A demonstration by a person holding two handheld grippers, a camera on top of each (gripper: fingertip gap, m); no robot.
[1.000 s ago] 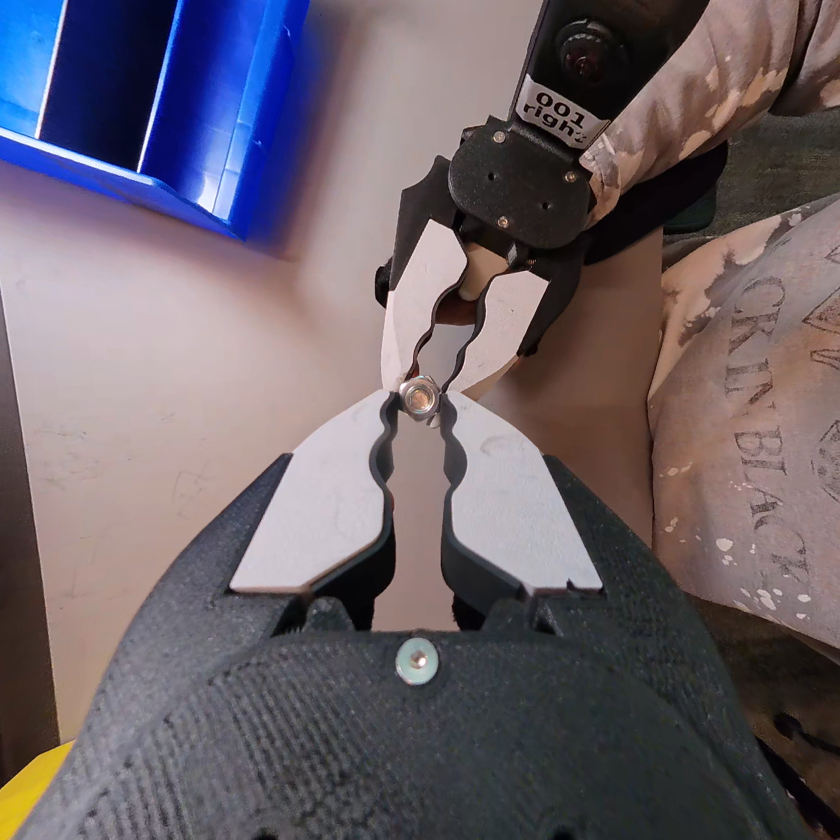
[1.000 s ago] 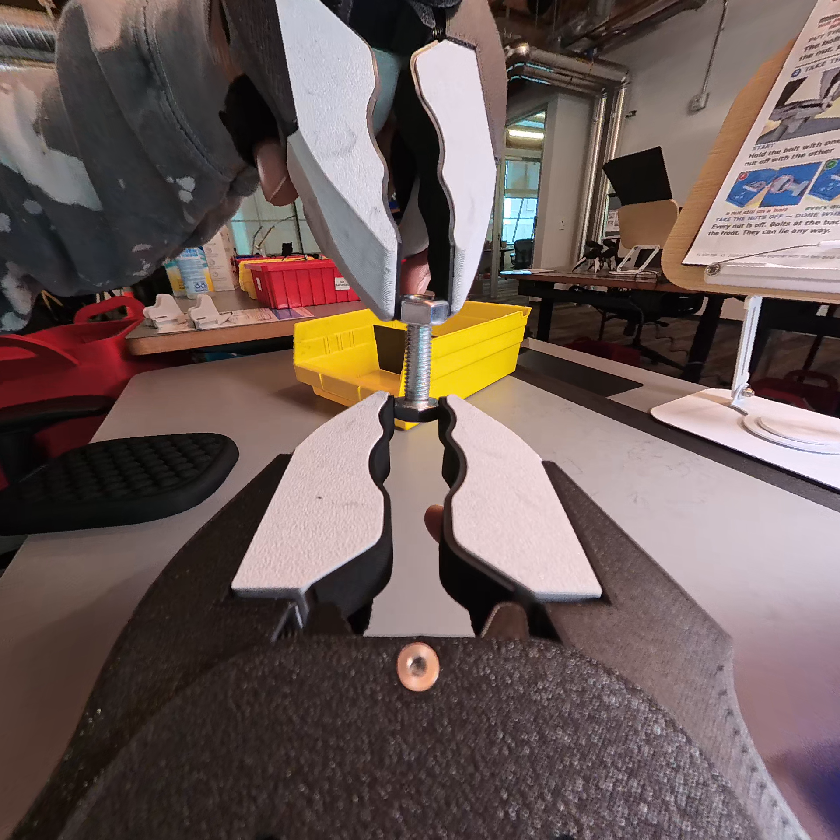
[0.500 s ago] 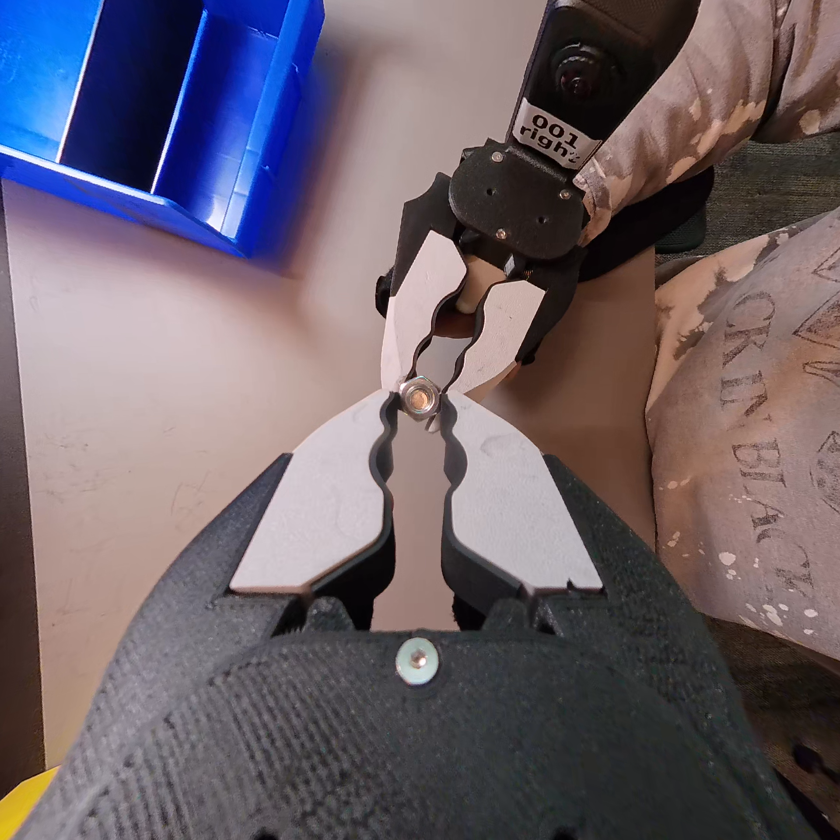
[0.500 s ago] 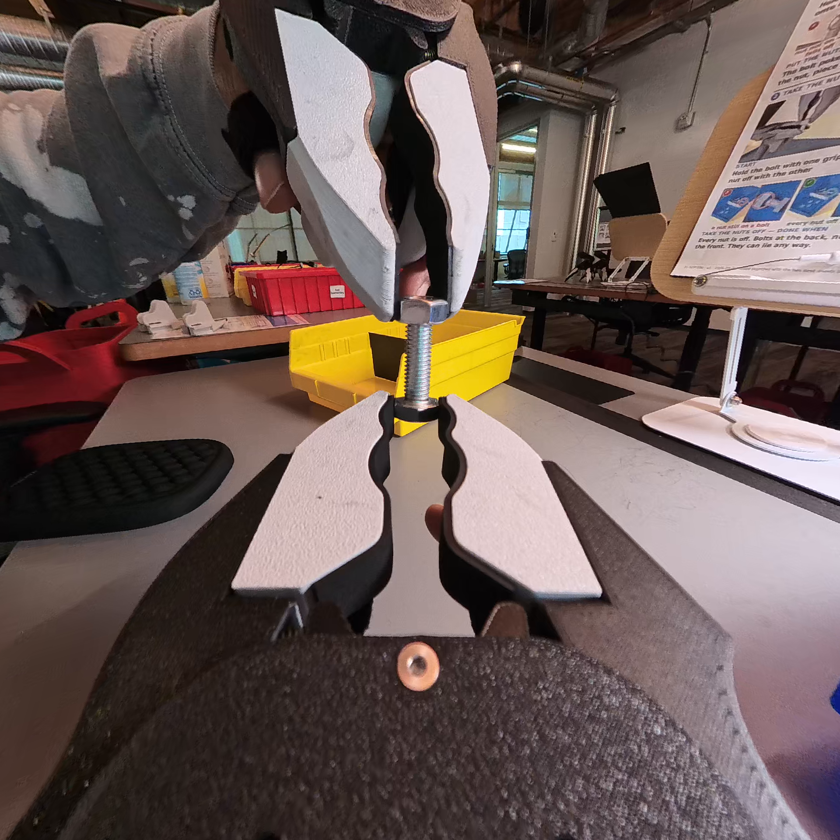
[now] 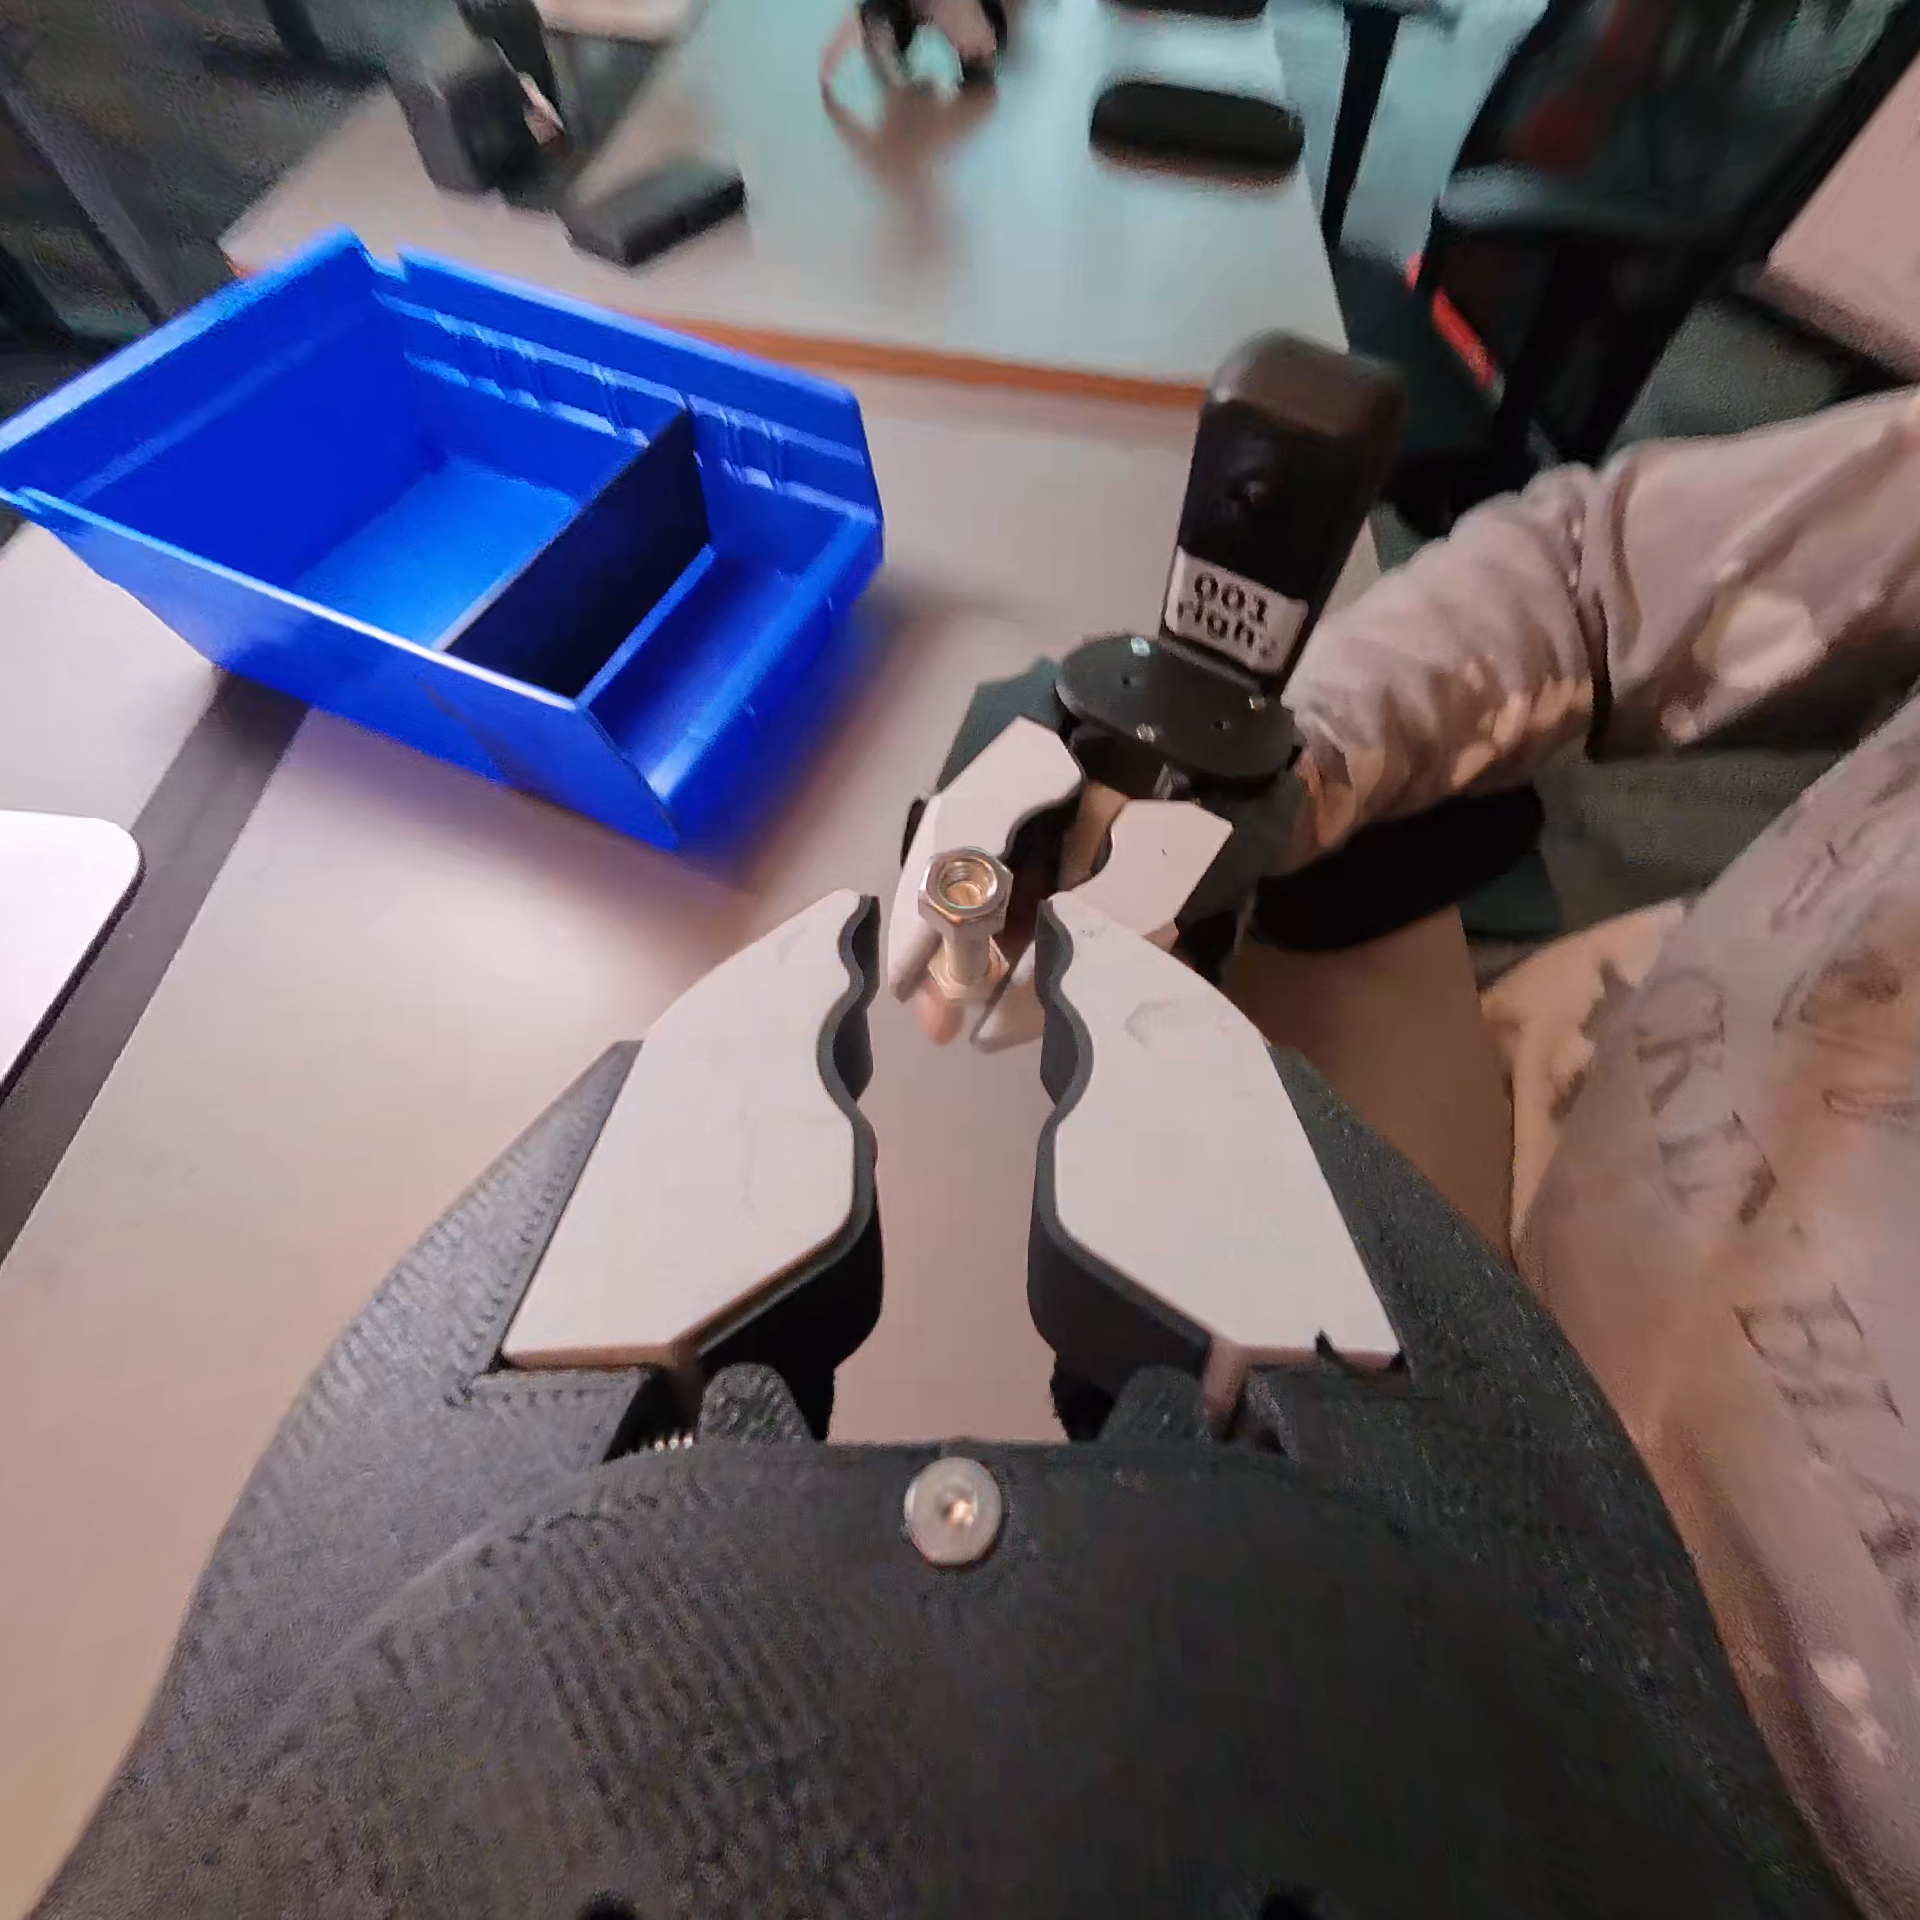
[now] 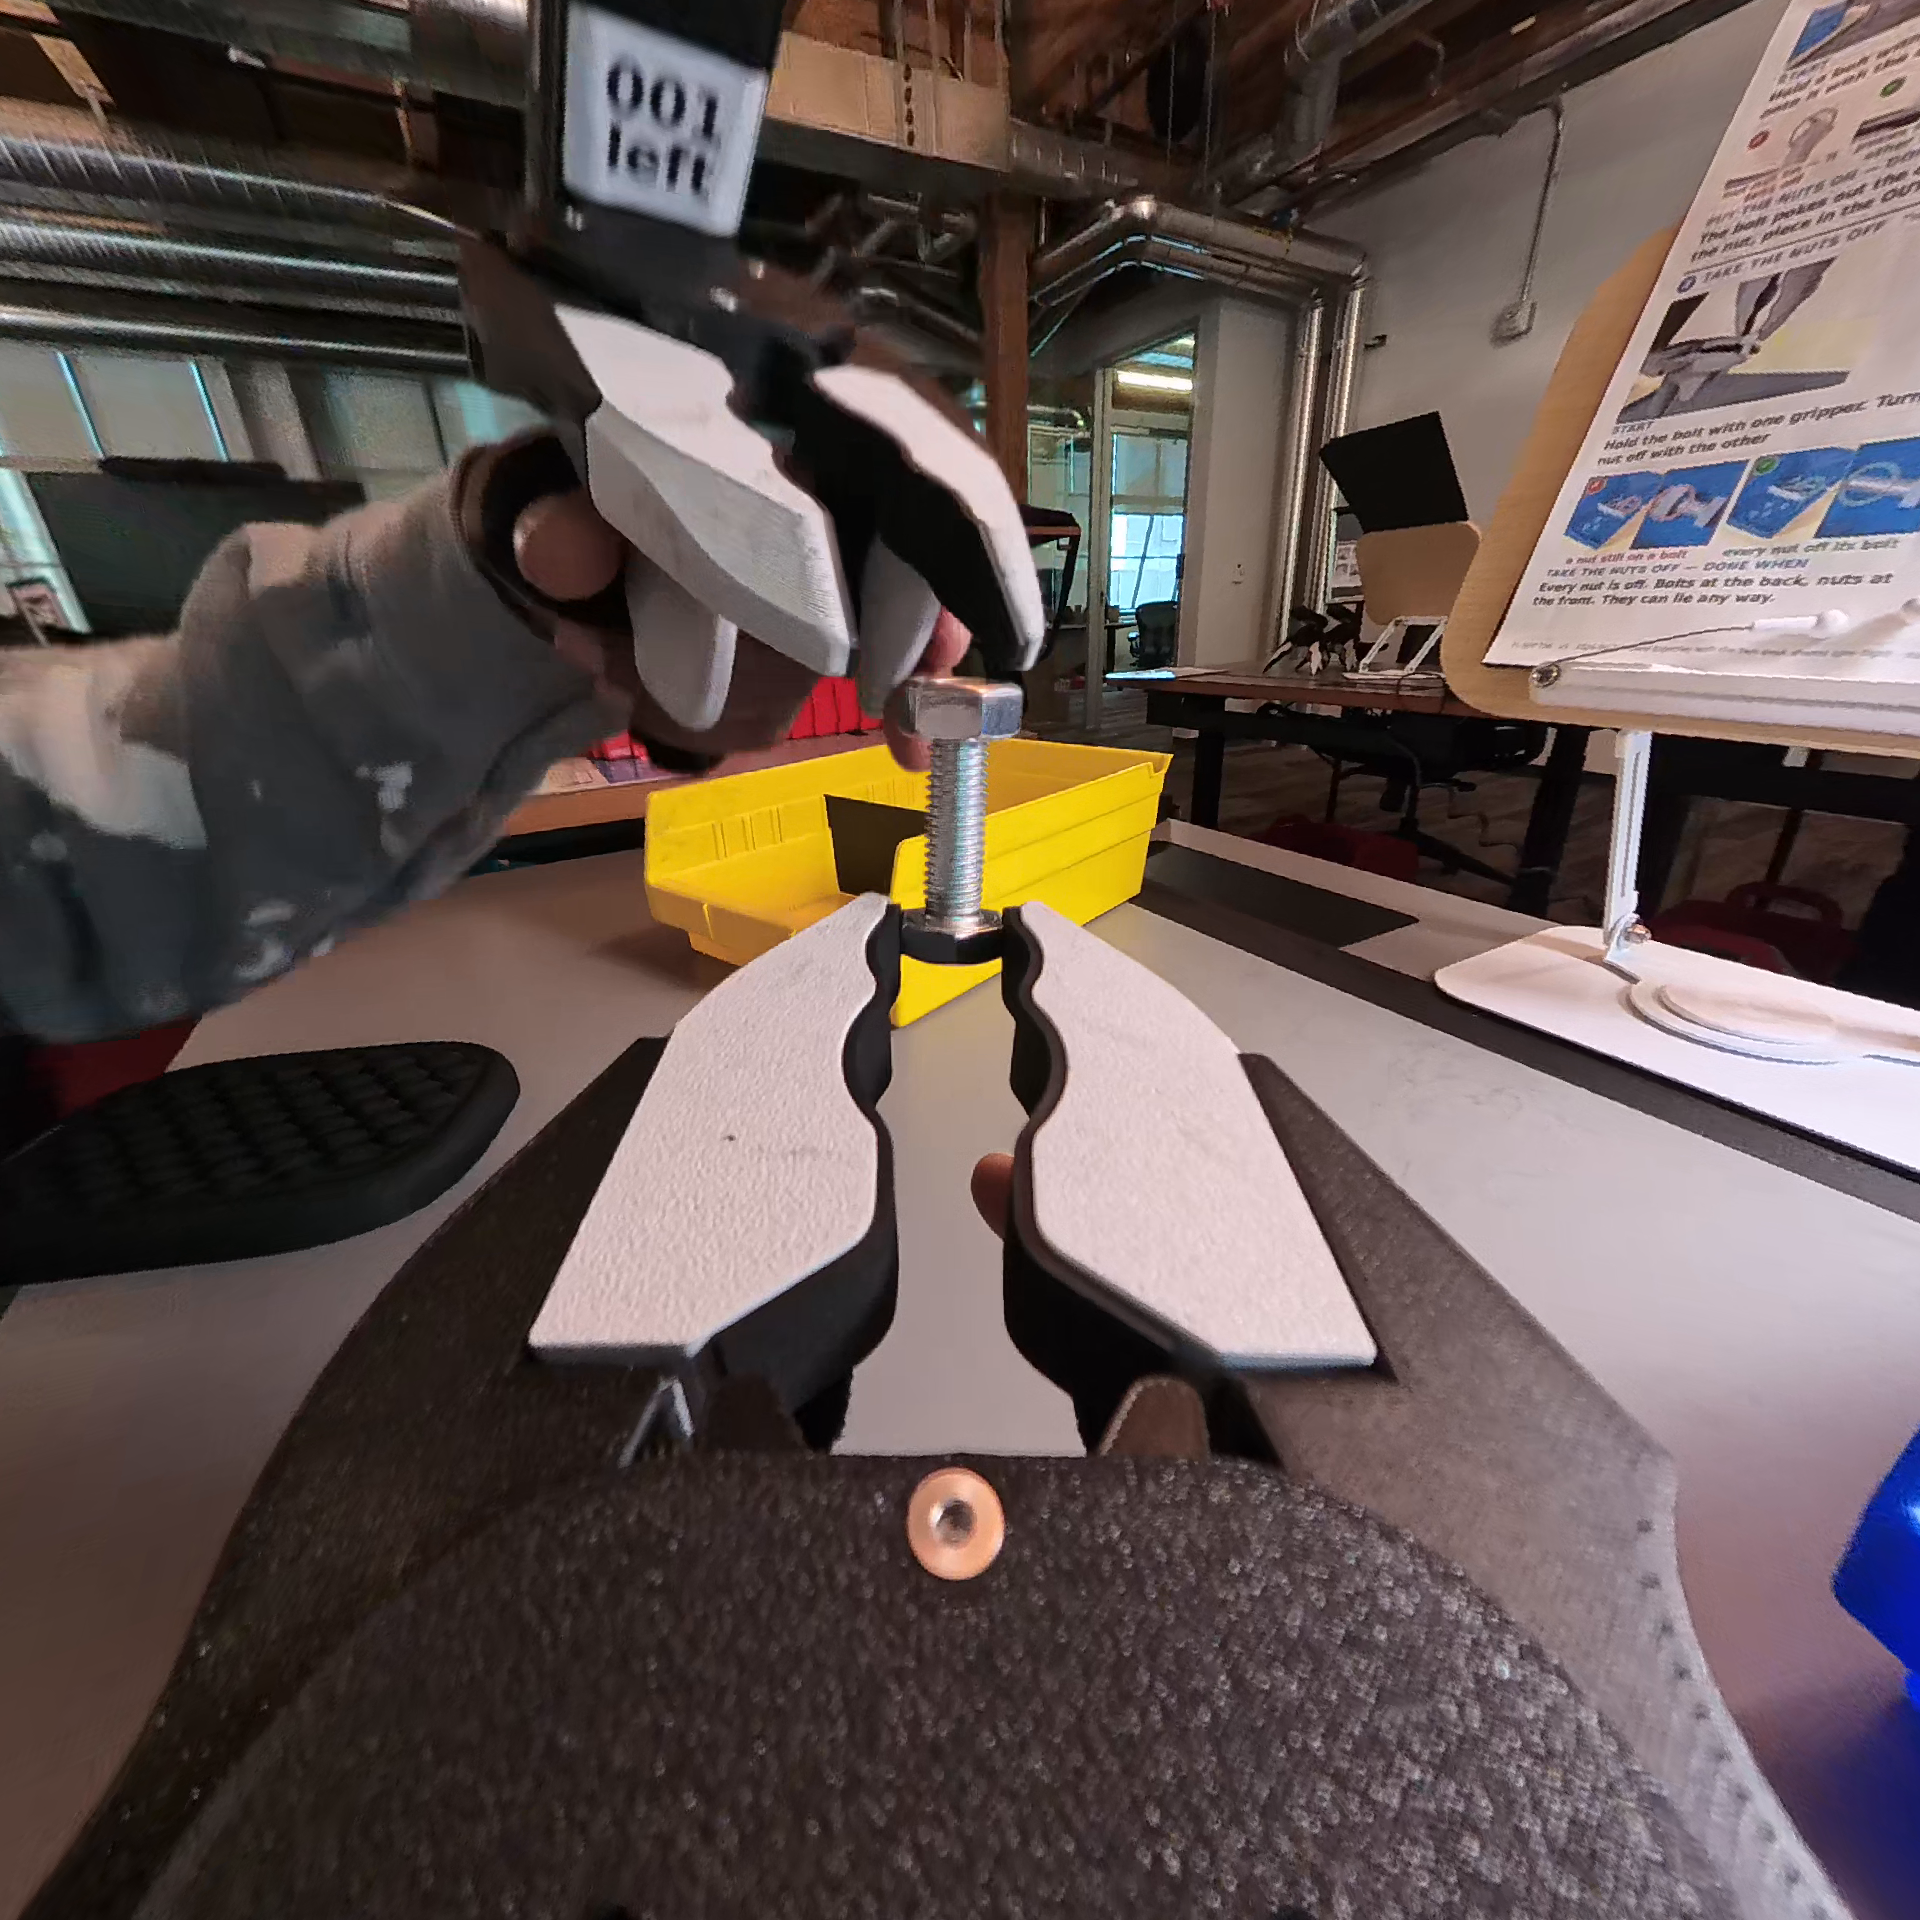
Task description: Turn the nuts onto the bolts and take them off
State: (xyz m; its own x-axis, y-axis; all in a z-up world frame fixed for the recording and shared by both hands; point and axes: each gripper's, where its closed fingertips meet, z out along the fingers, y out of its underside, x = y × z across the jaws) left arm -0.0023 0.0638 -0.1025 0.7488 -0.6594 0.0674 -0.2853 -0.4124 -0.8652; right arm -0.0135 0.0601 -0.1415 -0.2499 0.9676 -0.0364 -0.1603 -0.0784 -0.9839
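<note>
Showing a blue bin (image 5: 436,540) well left of the bolt (image 6: 956,821). Hovering the left gripper (image 6: 930,644) just above the bolt's hex head, fingers spread, gripping nothing. Clamping the right gripper (image 6: 951,930) on the nut (image 6: 951,943) at the bolt's lower end, holding the bolt upright.

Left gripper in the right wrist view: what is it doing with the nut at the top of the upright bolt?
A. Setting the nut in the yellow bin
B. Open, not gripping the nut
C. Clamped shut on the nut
B: the left gripper is spread open just above the nut, not closed on it, while the right gripper clamps the lower end of the bolt.
</note>
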